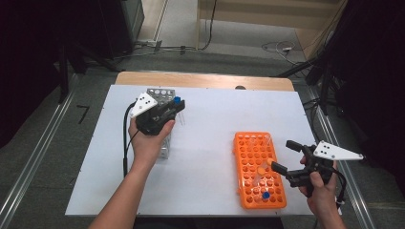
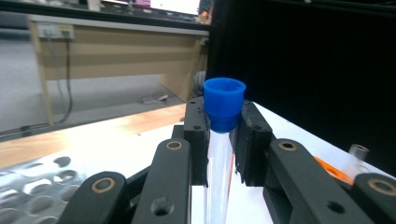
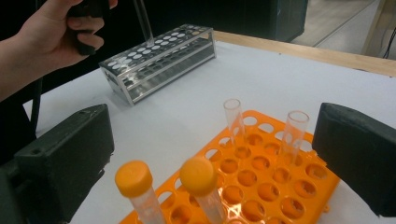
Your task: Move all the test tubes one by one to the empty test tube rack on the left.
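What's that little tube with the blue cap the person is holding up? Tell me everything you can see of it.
The tube is a narrow, clear one, plastic or glass by its look, closed by a bright blue cap with a hollow top. It stands upright, clamped just under the cap between the black jaws of the left gripper, which are shut on it. The high view shows it held above the white table, beside the metal rack. Nothing visible inside it.
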A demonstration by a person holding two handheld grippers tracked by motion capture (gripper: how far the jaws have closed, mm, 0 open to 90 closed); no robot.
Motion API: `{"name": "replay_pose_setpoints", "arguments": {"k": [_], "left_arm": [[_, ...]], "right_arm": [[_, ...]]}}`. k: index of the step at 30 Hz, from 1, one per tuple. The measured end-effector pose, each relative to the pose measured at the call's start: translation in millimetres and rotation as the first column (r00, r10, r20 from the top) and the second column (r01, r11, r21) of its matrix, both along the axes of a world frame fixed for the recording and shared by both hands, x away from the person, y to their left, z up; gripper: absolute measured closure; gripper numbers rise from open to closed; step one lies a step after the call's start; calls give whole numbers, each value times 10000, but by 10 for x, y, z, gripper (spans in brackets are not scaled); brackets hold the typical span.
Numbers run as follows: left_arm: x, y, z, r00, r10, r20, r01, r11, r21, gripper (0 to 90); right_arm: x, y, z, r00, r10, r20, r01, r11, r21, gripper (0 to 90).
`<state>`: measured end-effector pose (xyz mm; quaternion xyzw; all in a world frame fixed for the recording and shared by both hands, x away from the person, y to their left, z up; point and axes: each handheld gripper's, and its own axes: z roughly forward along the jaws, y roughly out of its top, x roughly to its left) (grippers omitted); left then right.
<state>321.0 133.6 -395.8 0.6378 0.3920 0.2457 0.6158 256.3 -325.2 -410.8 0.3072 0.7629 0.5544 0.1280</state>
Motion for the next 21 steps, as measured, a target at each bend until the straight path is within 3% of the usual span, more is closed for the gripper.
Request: {"name": "replay_pose_setpoints", "arguments": {"k": [13,21], "left_arm": [[397,165,44,9922,1226,219,-1225,9924,-81,770],[681,269,-22,9777,2092,182,-2090,9778,-130,770]], "right_arm": [[-136,-268,-125,9996,-258,-116,258,9996,70,0],[-153,-409,-298,9985,-336,-422,330,9993,-155,0]]}}
